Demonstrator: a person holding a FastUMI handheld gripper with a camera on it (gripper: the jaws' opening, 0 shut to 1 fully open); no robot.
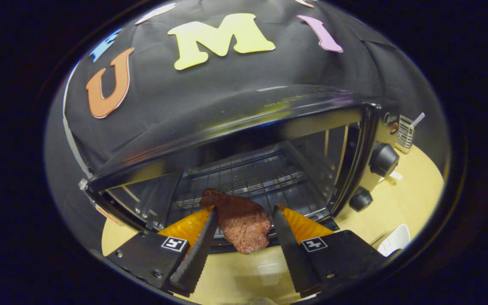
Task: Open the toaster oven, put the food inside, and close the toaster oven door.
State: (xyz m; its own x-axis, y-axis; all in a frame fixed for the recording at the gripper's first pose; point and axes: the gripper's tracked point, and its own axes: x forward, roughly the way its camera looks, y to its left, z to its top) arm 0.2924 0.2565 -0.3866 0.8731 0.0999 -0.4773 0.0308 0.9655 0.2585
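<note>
The black toaster oven point(269, 110) stands with its door dropped open; a dark strip of the door point(220, 247) shows low between my fingers. Inside lies a bare wire rack point(248, 178). A brown slab of cooked meat point(244, 228) hangs between the fingers of my gripper point(245, 208), touching both inner faces. Its far end reaches past the left fingertip toward the rack, and its near end overhangs the door's front edge. The gripper is shut on the meat at the mouth of the oven.
Two black knobs point(383, 159) point(360, 199) sit on the oven's right panel. On the tan table to the right are a white object point(396, 239) and, farther back, a small wire holder point(406, 133). Black cloth backs the booth.
</note>
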